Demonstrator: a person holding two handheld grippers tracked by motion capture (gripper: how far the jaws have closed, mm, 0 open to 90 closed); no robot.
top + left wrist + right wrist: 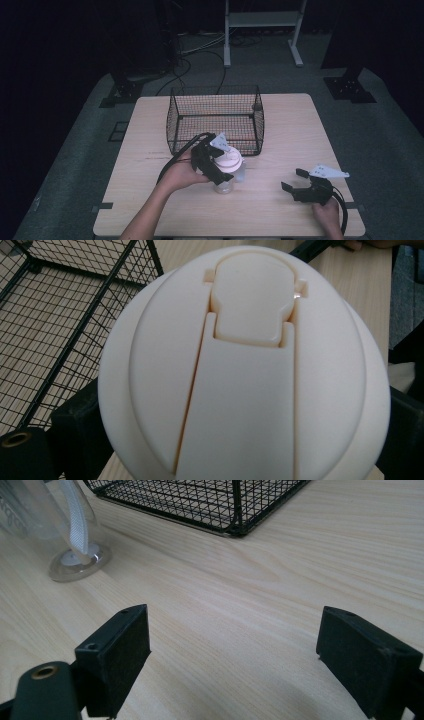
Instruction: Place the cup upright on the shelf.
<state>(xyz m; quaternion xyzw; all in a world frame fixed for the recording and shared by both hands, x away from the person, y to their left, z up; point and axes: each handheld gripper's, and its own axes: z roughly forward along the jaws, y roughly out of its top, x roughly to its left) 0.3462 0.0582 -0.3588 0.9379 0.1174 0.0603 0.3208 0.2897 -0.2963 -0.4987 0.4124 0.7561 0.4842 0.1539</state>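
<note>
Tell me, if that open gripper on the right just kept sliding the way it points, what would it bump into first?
Probably the clear cup, though it sits left of the line. The right gripper points over bare table toward the wire basket, whose corner lies dead ahead; depth is hard to judge.

we hold a black left gripper [216, 162] with a grey three-cornered plate on top and a black cable looping back past the bare forearm, which wears no sleeve. the right gripper [295, 181] is black too, with a pale grey three-cornered plate and a thick black cable curving round the right hand [327, 214]. in the right gripper view its two jaws are blocky black pads with small screw holes in their top faces, and a brass-ringed hole sits in the black body at the lower left.
</note>
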